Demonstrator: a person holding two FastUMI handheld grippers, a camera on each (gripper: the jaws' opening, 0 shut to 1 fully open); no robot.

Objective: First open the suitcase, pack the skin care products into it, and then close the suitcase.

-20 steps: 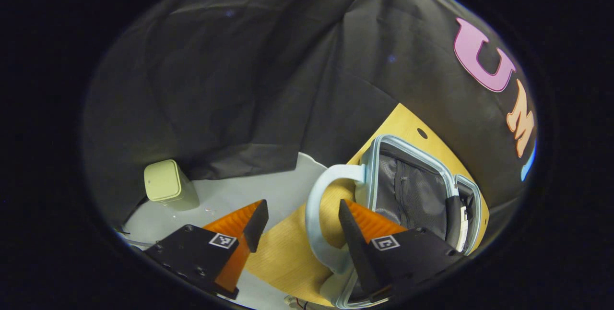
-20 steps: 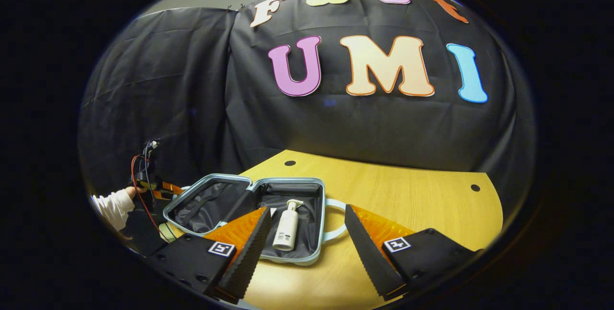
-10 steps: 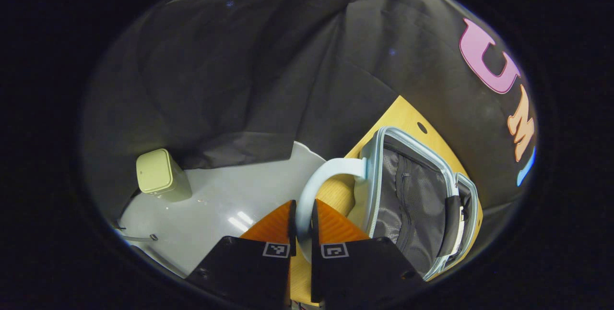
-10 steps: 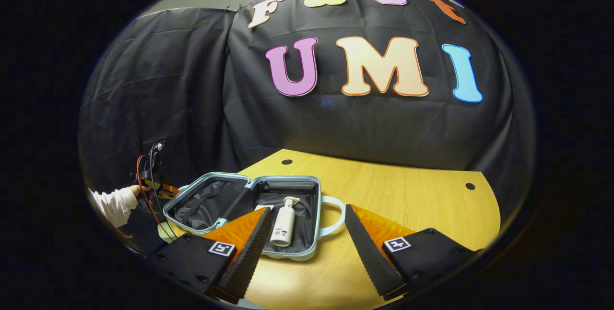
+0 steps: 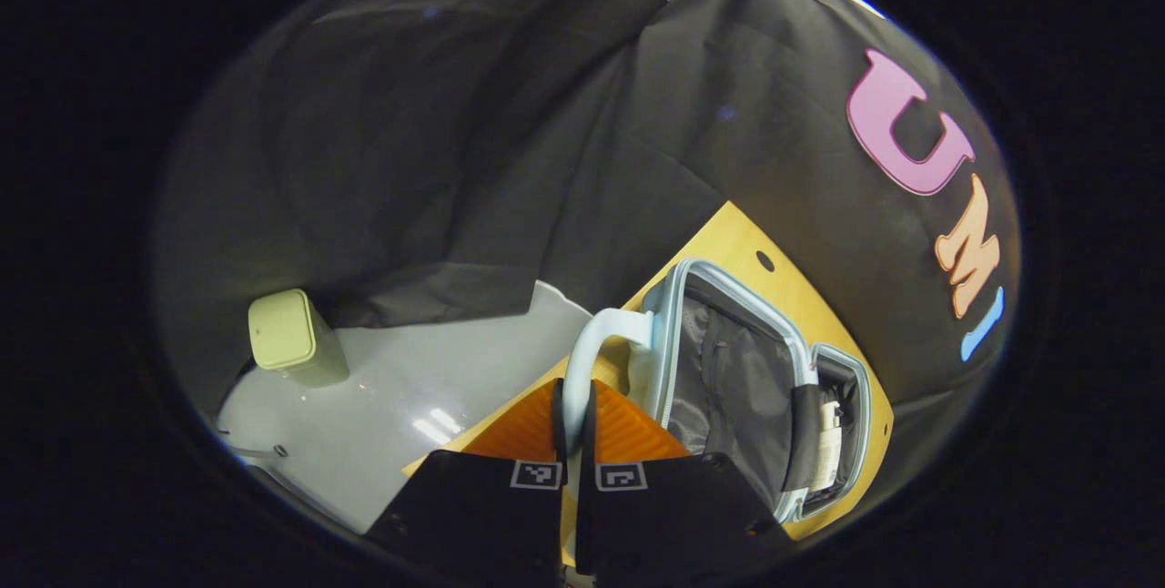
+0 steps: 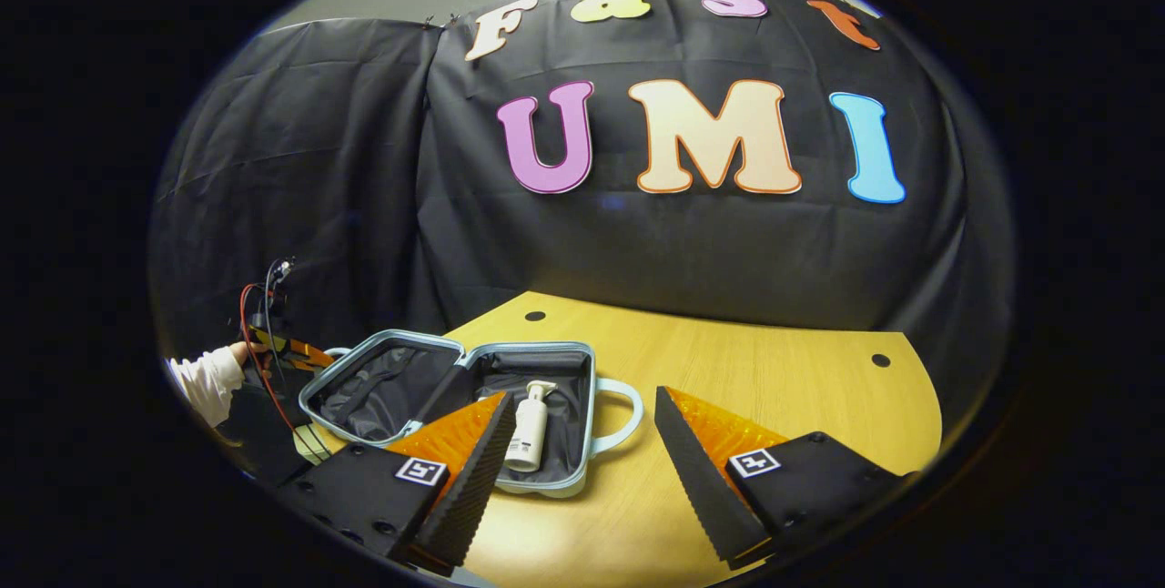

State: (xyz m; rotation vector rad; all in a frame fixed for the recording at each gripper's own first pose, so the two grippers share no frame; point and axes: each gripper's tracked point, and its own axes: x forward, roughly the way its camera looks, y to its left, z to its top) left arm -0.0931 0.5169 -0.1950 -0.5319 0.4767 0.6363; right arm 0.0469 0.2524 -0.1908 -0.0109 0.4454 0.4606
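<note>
A light blue suitcase (image 6: 455,406) lies open on the wooden table (image 6: 774,388), its dark lining showing. A white pump bottle (image 6: 528,424) rests in the right half. In the left gripper view my left gripper (image 5: 573,415) is shut on the pale blue handle (image 5: 592,342) of the lid half (image 5: 728,370), which is tilted up off the table. The bottle (image 5: 826,456) shows in the far half there. My right gripper (image 6: 582,442) hangs open above the table's near side, with nothing between its fingers. The left gripper (image 6: 282,351) and a white sleeve (image 6: 205,379) show at the far left in the right gripper view.
A pale green bin (image 5: 287,342) stands on the grey floor (image 5: 410,406) left of the table. Red and black cables (image 6: 259,333) run by the held gripper. Black cloth walls the booth behind the table.
My left gripper closed on the lid's handle and has begun lifting that half. The right gripper stayed open and drifted slightly back.
</note>
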